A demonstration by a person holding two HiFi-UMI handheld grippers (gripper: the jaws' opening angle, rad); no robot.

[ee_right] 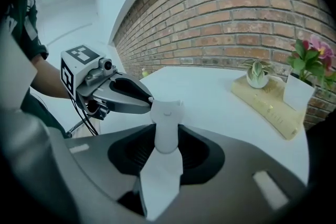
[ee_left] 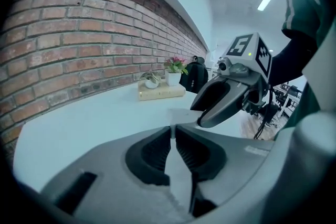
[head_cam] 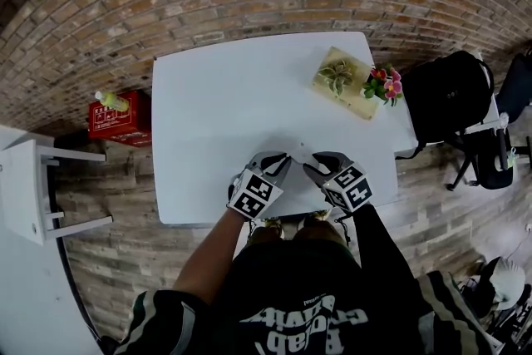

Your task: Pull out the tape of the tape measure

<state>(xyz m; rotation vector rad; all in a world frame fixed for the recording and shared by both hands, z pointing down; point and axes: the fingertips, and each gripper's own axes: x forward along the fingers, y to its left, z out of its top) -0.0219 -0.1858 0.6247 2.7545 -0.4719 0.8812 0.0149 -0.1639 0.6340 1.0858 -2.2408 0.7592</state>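
Observation:
A small white tape measure [ee_right: 167, 115] stands upright between the pads of my right gripper [ee_right: 167, 134], which is shut on its body. In the head view it is a pale shape [head_cam: 298, 152] near the front edge of the white table [head_cam: 216, 104], between the two grippers. My left gripper [ee_left: 172, 129] comes at it from the left, and its tips [ee_right: 148, 98] meet the case's upper corner. Its jaws stand almost together, with a thin pale sliver pinched between the pads, which looks like the tape's end. No length of tape shows outside the case.
At the table's far right lie a tan board with a small plant [head_cam: 341, 77] and a white pot of pink flowers [head_cam: 383, 86]. A black backpack on a chair [head_cam: 445, 96] stands right of the table. A red box [head_cam: 121, 119] and a white stool [head_cam: 33, 187] stand at the left.

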